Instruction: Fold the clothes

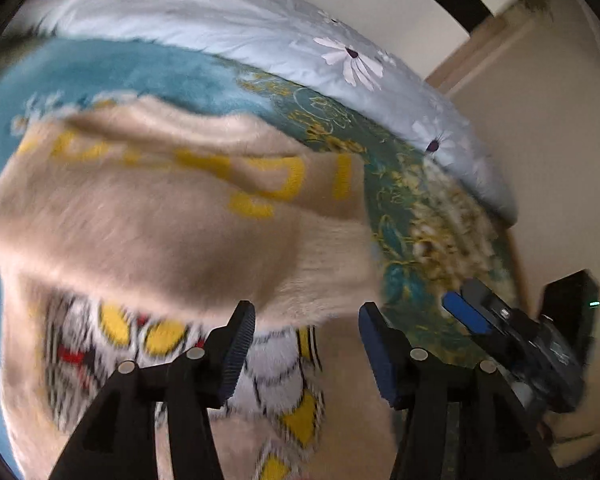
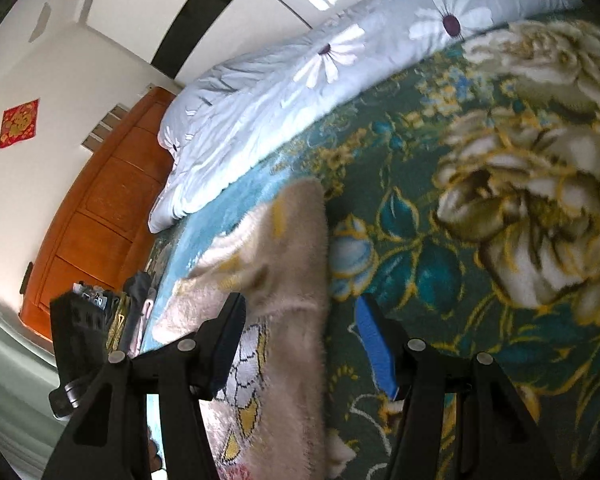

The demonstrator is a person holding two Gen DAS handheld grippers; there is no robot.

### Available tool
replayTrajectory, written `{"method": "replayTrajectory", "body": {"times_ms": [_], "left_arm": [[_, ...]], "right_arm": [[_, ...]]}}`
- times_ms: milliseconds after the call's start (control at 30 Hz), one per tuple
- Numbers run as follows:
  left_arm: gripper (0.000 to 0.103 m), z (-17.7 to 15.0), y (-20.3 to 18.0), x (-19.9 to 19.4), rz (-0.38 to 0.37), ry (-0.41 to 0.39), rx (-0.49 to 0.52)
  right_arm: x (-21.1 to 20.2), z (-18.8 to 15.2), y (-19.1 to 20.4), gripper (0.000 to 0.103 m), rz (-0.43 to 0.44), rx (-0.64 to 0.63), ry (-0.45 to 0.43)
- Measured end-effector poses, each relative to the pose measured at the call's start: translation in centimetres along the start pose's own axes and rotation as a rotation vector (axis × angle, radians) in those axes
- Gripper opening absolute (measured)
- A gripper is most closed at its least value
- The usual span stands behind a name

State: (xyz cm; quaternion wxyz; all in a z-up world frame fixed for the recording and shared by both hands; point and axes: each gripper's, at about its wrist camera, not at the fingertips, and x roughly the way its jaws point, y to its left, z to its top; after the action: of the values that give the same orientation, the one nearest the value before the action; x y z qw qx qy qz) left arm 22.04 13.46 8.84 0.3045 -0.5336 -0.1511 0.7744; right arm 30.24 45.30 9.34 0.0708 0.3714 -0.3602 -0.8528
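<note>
A fuzzy beige sweater with yellow lettering lies partly folded on the green floral blanket, below the pale daisy quilt. The left gripper and right gripper hover above the sweater, jaws apart and empty.
</note>
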Motion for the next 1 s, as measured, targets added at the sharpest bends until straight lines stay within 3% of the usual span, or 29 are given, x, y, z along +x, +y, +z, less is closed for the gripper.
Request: {"method": "replayTrajectory", "body": {"times_ms": [100,167,400,467,633,700,767,833,1000], "left_arm": [[0.06,0.0,3.0,-2.9,-0.002,-0.094,-0.104],[0.061,0.0,5.5,-4.7,0.077,-0.176,-0.179],[0.061,-0.6,12.6,-6.3,0.36,-0.244,-0.335],[0.061,-0.8,14.1,-6.1,0.413,-0.225,-0.366],[0.061,-1.0,16.2,-5.7,0.398,-0.23,-0.434],[0.061,-1.1,16.2,-5.6,0.408,-0.234,-0.423],[0.061,-1.1,16.3,-5.7,0.419,-0.236,-0.408],[0.061,-1.2,16.3,-5.5,0.425,-0.235,-0.399],[0.061,-0.8,16.3,-5.3,0.424,-0.234,-0.387]], "right_arm": [[0.1,0.4,0.8,0.059,0.007,-0.026,0.002],[1.0,0.5,1.5,0.059,0.007,-0.046,0.024],[6.7,-1.0,3.5,0.059,0.031,-0.054,0.192],[7.8,-1.4,3.6,0.059,0.04,-0.036,0.225],[9.3,-1.4,4.6,0.059,0.064,-0.051,0.232],[9.9,-1.1,4.8,0.055,0.045,-0.042,0.235],[10.6,-0.9,4.9,0.028,0.013,-0.035,0.244],[11.2,-1.1,5.4,0.017,-0.027,-0.062,0.258],[9.8,0.0,7.7,0.011,-0.012,-0.178,0.189]]}}
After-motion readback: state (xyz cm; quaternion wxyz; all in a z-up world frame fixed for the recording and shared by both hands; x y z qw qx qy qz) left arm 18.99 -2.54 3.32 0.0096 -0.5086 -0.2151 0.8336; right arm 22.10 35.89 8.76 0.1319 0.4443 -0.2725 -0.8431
